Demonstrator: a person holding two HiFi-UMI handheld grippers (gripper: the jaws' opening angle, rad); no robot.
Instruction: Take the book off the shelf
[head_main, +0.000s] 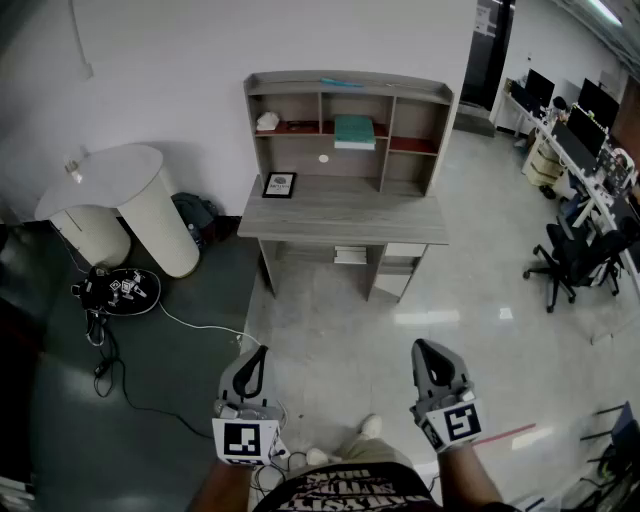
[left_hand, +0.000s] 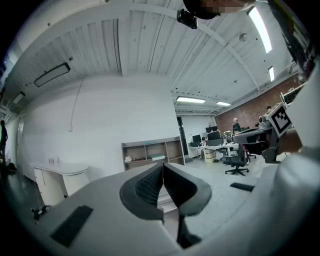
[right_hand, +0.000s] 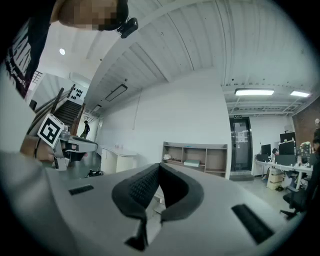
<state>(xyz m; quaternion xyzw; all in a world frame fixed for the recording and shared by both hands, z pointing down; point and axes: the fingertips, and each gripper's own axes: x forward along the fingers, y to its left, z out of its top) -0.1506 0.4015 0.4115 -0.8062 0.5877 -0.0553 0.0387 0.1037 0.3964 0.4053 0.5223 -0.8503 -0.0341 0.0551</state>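
My left hand-held gripper (head_main: 256, 355) is closed with nothing in it. Well ahead of both, the book (head_main: 354, 131) lies flat in the middle compartment of the shelf (head_main: 290, 84), above the tabletop (head_main: 340, 210). My right hand-held gripper (head_main: 424, 350) is closed too, and empty.

The shelf unit (head_main: 290, 83) stands on the grey tabletop (head_main: 370, 212). A teal book (head_main: 354, 131) lies flat in its middle compartment and a white object (head_main: 267, 121) in the left one. A small framed picture (head_main: 279, 184) stands on the tabletop.
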